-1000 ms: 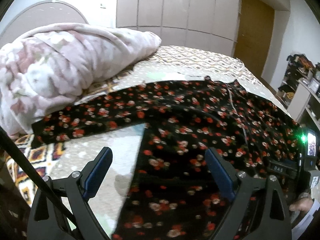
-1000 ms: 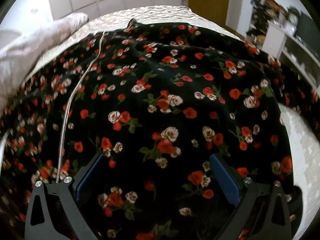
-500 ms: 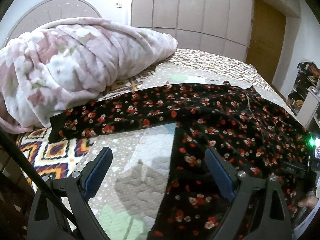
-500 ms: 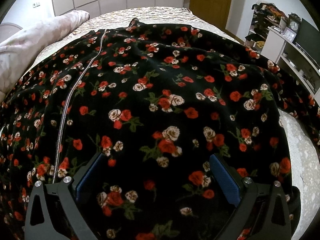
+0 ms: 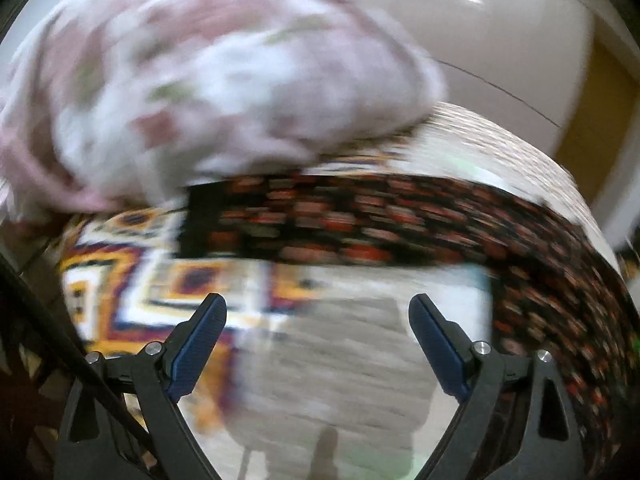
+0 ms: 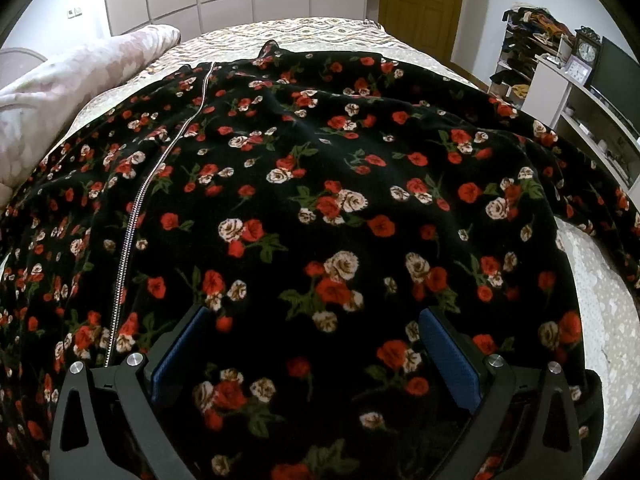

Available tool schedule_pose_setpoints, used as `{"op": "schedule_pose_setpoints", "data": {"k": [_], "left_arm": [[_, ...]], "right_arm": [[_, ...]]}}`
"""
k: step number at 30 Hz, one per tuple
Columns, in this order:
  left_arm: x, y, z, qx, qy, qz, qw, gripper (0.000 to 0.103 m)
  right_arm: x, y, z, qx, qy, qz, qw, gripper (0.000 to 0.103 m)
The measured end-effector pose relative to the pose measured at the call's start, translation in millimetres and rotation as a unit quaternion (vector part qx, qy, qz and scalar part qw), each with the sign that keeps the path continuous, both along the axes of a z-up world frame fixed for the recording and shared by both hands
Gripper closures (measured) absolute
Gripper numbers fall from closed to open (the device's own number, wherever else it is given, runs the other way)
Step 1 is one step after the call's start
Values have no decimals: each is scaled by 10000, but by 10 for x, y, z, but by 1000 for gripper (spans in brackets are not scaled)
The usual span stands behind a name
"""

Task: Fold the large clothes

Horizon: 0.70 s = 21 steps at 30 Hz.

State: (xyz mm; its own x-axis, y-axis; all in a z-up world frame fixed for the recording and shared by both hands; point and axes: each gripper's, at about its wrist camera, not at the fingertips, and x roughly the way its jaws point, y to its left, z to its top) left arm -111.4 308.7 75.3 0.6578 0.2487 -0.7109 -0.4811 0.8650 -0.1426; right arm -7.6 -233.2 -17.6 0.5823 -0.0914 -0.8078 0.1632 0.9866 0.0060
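A large black garment with red and white flowers (image 6: 320,208) lies spread flat on the bed, its silver zipper (image 6: 136,216) running down the left side. My right gripper (image 6: 314,316) is open and empty, low over the garment's near part. In the blurred left wrist view one sleeve (image 5: 360,224) stretches across the bed to the left, its cuff end near the blanket. My left gripper (image 5: 318,306) is open and empty, above the bare bedspread in front of that sleeve.
A pink and white blanket (image 5: 208,92) is bunched at the left of the bed, also in the right wrist view (image 6: 72,88). The patterned bedspread (image 5: 132,280) lies beneath. A wooden door (image 6: 420,4), shelves and a white cabinet (image 6: 560,88) stand at the right.
My left gripper has swung left, from over the garment's body to the sleeve and bedspread; its view is now blurred. My right gripper has stayed almost still over the garment.
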Motion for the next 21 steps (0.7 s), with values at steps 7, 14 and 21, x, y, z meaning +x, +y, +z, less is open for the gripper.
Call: {"op": "schedule_pose_setpoints", "data": {"k": [7, 14, 21], "left_arm": [[-50, 1108, -278, -394, 230, 794, 9958, 11], [247, 1381, -520, -1019, 172, 528, 9932, 11], [534, 1419, -671, -984, 291, 598, 9929, 42]], "right_arm": [[-7, 2, 7, 4, -8, -2, 10000, 0], [-6, 2, 5, 6, -9, -1, 10000, 0], [-7, 2, 5, 4, -12, -1, 10000, 0]]}}
